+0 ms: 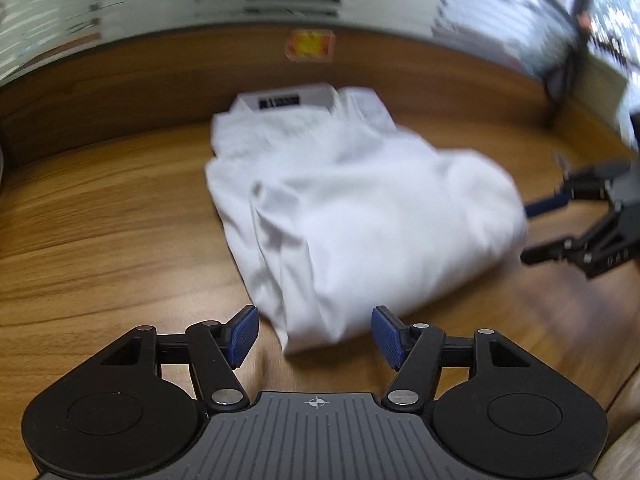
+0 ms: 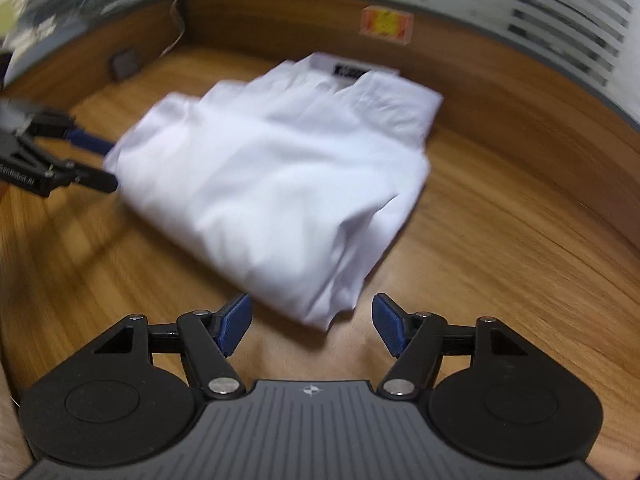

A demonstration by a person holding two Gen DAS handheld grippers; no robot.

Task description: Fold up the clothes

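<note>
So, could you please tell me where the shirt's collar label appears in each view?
Left wrist: label upper centre, at the shirt's far end.
Right wrist: label upper centre-right, likewise at the far end.
Shared landmark: orange sticker on the wall behind it.

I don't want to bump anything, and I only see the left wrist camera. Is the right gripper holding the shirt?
Observer: No. The right gripper is open; the white shirt's near corner lies just ahead of it, ungripped.
Operator: Is anything else on the table?
Observer: Yes, a small dark flat thing sits by the wooden wall, beyond your left gripper.
Operator: Anything dangling?
Observer: A thin cord hangs at the wall's corner.
</note>
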